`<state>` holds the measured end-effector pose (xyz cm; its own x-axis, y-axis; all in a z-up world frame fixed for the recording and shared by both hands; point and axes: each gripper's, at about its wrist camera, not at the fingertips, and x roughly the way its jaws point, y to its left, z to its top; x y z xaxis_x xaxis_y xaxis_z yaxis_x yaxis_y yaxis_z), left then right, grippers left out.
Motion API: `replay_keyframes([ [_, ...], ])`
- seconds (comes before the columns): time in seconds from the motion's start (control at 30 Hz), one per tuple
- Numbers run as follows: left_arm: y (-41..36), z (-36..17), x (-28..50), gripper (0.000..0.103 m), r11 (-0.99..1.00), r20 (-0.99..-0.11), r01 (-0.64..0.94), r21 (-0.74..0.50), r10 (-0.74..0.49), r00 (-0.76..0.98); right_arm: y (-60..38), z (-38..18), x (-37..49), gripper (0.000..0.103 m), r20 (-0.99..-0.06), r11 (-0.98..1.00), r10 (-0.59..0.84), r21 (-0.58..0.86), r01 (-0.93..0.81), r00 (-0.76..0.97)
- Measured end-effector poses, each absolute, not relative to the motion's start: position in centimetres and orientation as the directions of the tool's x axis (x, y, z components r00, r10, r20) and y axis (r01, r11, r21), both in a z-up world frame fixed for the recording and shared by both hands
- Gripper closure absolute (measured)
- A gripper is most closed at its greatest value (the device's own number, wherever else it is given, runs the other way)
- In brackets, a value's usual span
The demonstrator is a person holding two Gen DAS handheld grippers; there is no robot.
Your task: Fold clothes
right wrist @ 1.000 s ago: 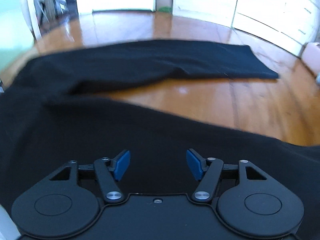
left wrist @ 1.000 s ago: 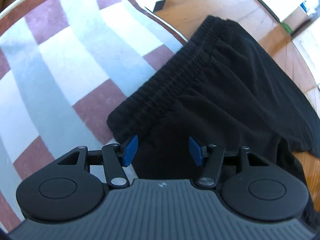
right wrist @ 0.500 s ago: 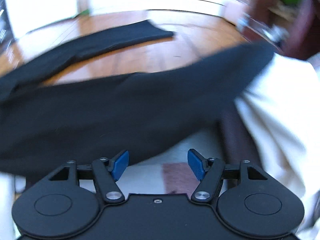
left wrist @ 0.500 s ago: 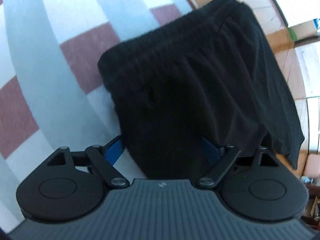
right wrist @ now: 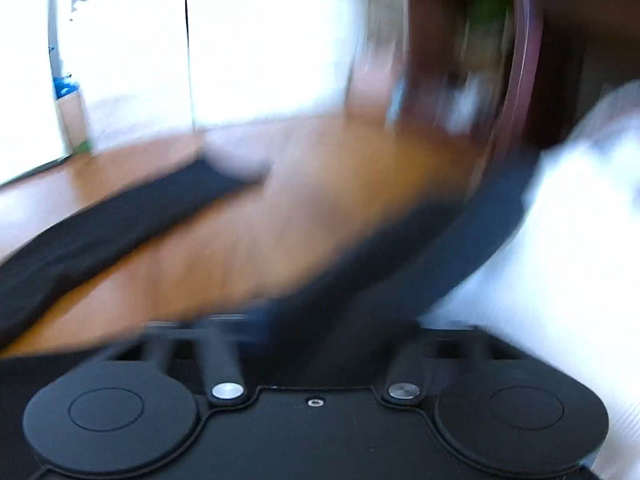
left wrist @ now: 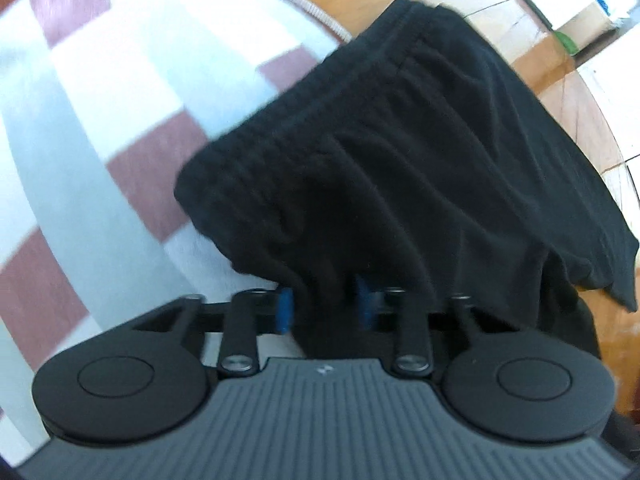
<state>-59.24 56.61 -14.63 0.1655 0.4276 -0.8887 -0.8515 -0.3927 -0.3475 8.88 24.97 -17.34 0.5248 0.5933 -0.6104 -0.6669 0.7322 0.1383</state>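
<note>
L tongs [left wrist: 322, 306] pinch black trousers [left wrist: 400, 152] near waistband, mid-frame, lifted over checked rug [left wrist: 100, 120], prob. for folding. R tongs [right wrist: 316, 332]: blurred, grip can't tell; dark cloth btwn.

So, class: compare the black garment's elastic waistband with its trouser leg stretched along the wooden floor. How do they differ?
The waistband is gathered into ridges and bunched by the left gripper, above the checked rug. The trouser leg lies flat and smooth on the wooden floor, away from the right gripper. Both are black fabric of one garment.
</note>
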Motion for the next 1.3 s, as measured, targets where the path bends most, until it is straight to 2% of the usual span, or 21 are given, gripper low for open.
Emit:
replay_keyframes([
  [0.07,56.3,-14.1,-59.1,0.082,-0.379,-0.884,-0.863,-0.334,0.443,0.148,25.5,-15.7,9.0,0.099,-0.545,0.744,0.583,0.060,-0.666,0.602],
  [0.2,56.1,-14.2,-59.6,0.083,-0.405,-0.890,-0.848,-0.341,0.430,0.152,26.6,-12.4,9.4,0.099,-0.391,0.767,0.559,-0.094,-0.635,0.732],
  [0.33,55.9,-15.3,-60.4,0.079,-0.466,-0.888,-0.787,-0.405,0.407,0.216,25.0,-14.0,10.6,0.099,-0.461,0.790,0.506,-0.090,-0.606,0.729],
  [0.4,55.8,-15.5,-60.6,0.075,-0.483,-0.889,-0.772,-0.414,0.399,0.227,24.5,-14.9,11.0,0.096,-0.534,0.795,0.484,-0.062,-0.603,0.693],
  [0.47,55.7,-15.7,-60.7,0.075,-0.494,-0.888,-0.761,-0.421,0.396,0.234,24.2,-15.6,11.3,0.071,-0.599,0.805,0.467,-0.017,-0.593,0.651],
  [0.53,55.6,-15.7,-60.7,0.069,-0.495,-0.886,-0.757,-0.426,0.398,0.238,22.6,-15.0,11.5,0.057,-0.597,0.836,0.468,0.060,-0.546,0.651],
  [0.57,55.6,-15.8,-60.8,0.066,-0.493,-0.885,-0.758,-0.427,0.398,0.240,22.1,-14.7,12.3,0.052,-0.591,0.840,0.487,0.114,-0.531,0.643],
  [0.63,55.7,-15.9,-60.4,0.057,-0.483,-0.879,-0.758,-0.439,0.405,0.251,21.4,-14.4,13.8,0.050,-0.580,0.840,0.519,0.208,-0.501,0.629],
  [0.67,56.1,-16.0,-60.2,0.056,-0.467,-0.872,-0.761,-0.451,0.412,0.264,21.1,-14.5,14.4,0.050,-0.578,0.839,0.528,0.240,-0.489,0.622],
  [0.7,56.6,-16.2,-59.9,0.052,-0.449,-0.865,-0.764,-0.463,0.418,0.279,21.1,-14.8,14.6,0.057,-0.577,0.818,0.560,0.273,-0.506,0.595],
  [0.73,56.8,-16.3,-59.5,0.047,-0.426,-0.857,-0.771,-0.473,0.425,0.291,21.4,-15.2,14.6,0.085,-0.582,0.784,0.599,0.287,-0.550,0.550],
  [0.77,57.1,-16.1,-58.8,0.049,-0.396,-0.865,-0.805,-0.443,0.425,0.267,22.1,-15.7,14.1,0.096,-0.587,0.780,0.591,0.241,-0.577,0.553],
  [0.8,57.3,-15.9,-58.1,0.067,-0.364,-0.872,-0.838,-0.407,0.426,0.239,22.7,-16.1,13.5,0.096,-0.592,0.775,0.580,0.191,-0.602,0.559],
  [0.87,57.1,-14.8,-57.1,0.091,-0.331,-0.875,-0.881,-0.338,0.455,0.165,23.5,-16.1,12.4,0.097,-0.571,0.765,0.579,0.134,-0.629,0.582],
  [0.9,56.9,-14.0,-56.8,0.092,-0.330,-0.869,-0.893,-0.307,0.480,0.121,23.9,-15.8,12.2,0.097,-0.560,0.761,0.584,0.126,-0.637,0.588],
  [1.03,55.7,-10.0,-54.9,0.092,-0.238,-0.784,-0.946,-0.219,0.620,0.026,24.1,-13.2,11.9,0.099,-0.483,0.751,0.619,0.134,-0.646,0.620],
  [1.1,55.7,-9.5,-54.6,0.092,-0.231,-0.779,-0.947,-0.225,0.626,0.033,23.6,-11.4,12.7,0.099,-0.438,0.749,0.638,0.161,-0.643,0.634],
  [1.23,55.8,-11.6,-55.9,0.087,-0.278,-0.833,-0.917,-0.287,0.545,0.095,23.5,-11.6,13.0,0.099,-0.452,0.762,0.614,0.125,-0.635,0.647],
  [1.3,56.3,-13.2,-56.7,0.065,-0.299,-0.850,-0.888,-0.351,0.500,0.167,23.5,-12.0,12.9,0.099,-0.462,0.770,0.599,0.107,-0.629,0.655],
])
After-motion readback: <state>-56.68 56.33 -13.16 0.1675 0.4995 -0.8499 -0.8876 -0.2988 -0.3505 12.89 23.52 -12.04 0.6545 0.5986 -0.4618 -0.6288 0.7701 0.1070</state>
